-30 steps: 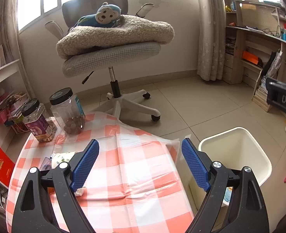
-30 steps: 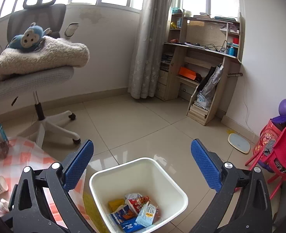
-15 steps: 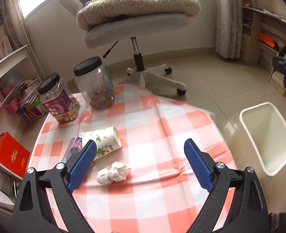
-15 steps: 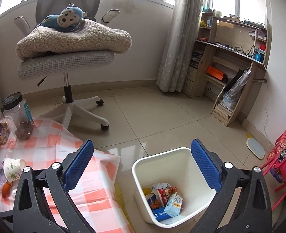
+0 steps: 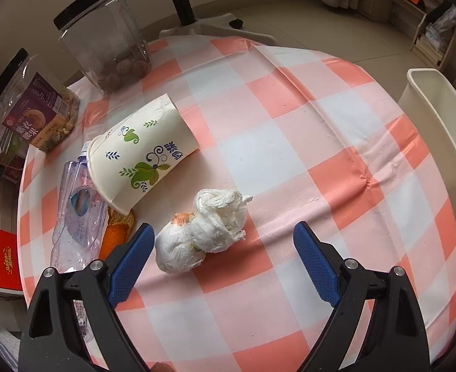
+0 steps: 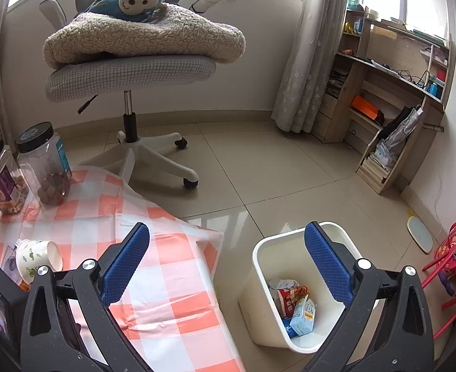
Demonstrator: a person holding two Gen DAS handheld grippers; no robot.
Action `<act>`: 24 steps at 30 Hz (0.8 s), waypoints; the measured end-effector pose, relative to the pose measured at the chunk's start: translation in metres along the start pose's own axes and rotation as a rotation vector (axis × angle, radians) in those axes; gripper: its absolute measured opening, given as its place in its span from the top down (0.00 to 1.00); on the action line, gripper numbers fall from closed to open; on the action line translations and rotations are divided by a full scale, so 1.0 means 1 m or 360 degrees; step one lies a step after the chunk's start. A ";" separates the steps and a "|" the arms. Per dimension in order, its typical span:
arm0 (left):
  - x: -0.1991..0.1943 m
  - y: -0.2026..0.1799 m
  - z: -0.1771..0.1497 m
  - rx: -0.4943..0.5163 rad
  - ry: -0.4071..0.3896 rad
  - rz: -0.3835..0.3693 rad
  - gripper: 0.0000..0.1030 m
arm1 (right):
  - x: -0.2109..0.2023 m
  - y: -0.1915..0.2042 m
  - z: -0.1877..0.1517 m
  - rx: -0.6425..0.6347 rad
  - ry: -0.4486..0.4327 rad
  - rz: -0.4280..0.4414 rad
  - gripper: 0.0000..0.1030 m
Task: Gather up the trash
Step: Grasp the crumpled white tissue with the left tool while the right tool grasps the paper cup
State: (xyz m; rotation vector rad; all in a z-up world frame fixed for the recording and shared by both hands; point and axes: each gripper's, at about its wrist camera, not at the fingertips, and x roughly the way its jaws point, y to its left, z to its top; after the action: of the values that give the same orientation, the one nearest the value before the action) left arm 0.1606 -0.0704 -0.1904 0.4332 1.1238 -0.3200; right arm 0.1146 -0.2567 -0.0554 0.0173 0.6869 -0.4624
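A crumpled white tissue wad [image 5: 206, 232] lies on the red-and-white checked tablecloth [image 5: 289, 142]. My left gripper [image 5: 223, 238] points down over it, jaws wide and closing slightly; the wad sits between the blue pads, near the left one, untouched. Left of it are a paper cup [image 5: 141, 158] on its side, a crushed clear bottle [image 5: 76, 214] and an orange scrap [image 5: 116, 232]. My right gripper [image 6: 227, 235] hangs open and empty above the table's edge and the white bin [image 6: 299, 282], which holds wrappers and a small carton. The cup [image 6: 37, 259] also shows there.
Two black-lidded snack jars [image 5: 104, 43] [image 5: 32, 105] stand at the table's far left. The bin [image 5: 438, 117] sits on the floor off the table's right side. An office chair [image 6: 128, 71] with a blanket and plush monkey stands behind; shelves [image 6: 392, 99] line the right wall.
My left gripper has dropped and tipped down toward the table, so the tissue wad now sits between its pads. The right gripper has swung left, bringing more of the table into view.
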 end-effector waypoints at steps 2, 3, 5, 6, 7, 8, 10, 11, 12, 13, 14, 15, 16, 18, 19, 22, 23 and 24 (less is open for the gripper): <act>0.002 0.002 0.001 0.0002 -0.0001 -0.0059 0.25 | 0.004 0.006 -0.001 -0.0018 0.0018 -0.0001 0.07; 0.003 0.002 0.001 0.0003 0.0003 -0.0089 0.38 | 0.006 0.010 -0.001 -0.0031 0.0025 0.0000 0.07; 0.002 0.004 0.001 -0.0014 0.0020 -0.0136 0.62 | 0.009 0.017 -0.002 -0.0057 0.0039 0.0002 0.07; 0.000 0.006 0.000 -0.0034 0.0021 -0.0158 0.67 | 0.010 0.020 -0.003 -0.0070 0.0046 0.0007 0.07; -0.002 0.008 -0.001 -0.0055 0.0019 -0.0186 0.69 | 0.011 0.023 -0.003 -0.0080 0.0051 0.0013 0.07; -0.006 0.011 -0.002 -0.0074 0.0012 -0.0207 0.69 | 0.012 0.025 -0.003 -0.0088 0.0053 0.0019 0.07; -0.019 0.017 -0.005 -0.0123 -0.0028 -0.0245 0.70 | 0.012 0.031 -0.003 -0.0095 0.0056 0.0034 0.07; -0.029 0.022 -0.006 -0.0157 -0.0059 -0.0272 0.70 | 0.013 0.033 -0.003 -0.0095 0.0058 0.0045 0.07; -0.041 0.029 -0.008 -0.0197 -0.0101 -0.0291 0.70 | 0.013 0.035 -0.003 -0.0094 0.0064 0.0064 0.07; -0.053 0.036 -0.009 -0.0241 -0.0145 -0.0301 0.70 | 0.014 0.037 -0.003 -0.0096 0.0072 0.0088 0.07; -0.066 0.045 -0.011 -0.0286 -0.0190 -0.0304 0.70 | 0.014 0.042 -0.003 -0.0104 0.0081 0.0115 0.07; -0.078 0.055 -0.011 -0.0338 -0.0240 -0.0300 0.70 | 0.014 0.047 -0.004 -0.0121 0.0085 0.0146 0.07; -0.090 0.065 -0.014 -0.0391 -0.0288 -0.0293 0.70 | 0.014 0.054 -0.006 -0.0149 0.0082 0.0180 0.07; -0.113 0.087 -0.023 -0.0517 -0.0374 -0.0274 0.70 | 0.011 0.074 -0.011 -0.0267 0.0050 0.0260 0.07; -0.123 0.099 -0.028 -0.0581 -0.0411 -0.0257 0.70 | 0.008 0.086 -0.014 -0.0360 0.0022 0.0310 0.07; -0.149 0.130 -0.043 -0.0748 -0.0498 -0.0212 0.70 | -0.004 0.129 -0.032 -0.0750 -0.0117 0.0488 0.07; -0.156 0.138 -0.048 -0.0800 -0.0522 -0.0222 0.70 | -0.007 0.143 -0.040 -0.0886 -0.0154 0.0549 0.07; -0.163 0.146 -0.053 -0.0845 -0.0542 -0.0234 0.70 | -0.010 0.155 -0.047 -0.1017 -0.0188 0.0608 0.07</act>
State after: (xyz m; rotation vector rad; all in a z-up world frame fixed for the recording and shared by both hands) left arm 0.1201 0.0874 -0.0357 -0.1710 0.8626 -0.2018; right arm 0.1443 -0.1060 -0.1067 -0.4704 0.6710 0.1347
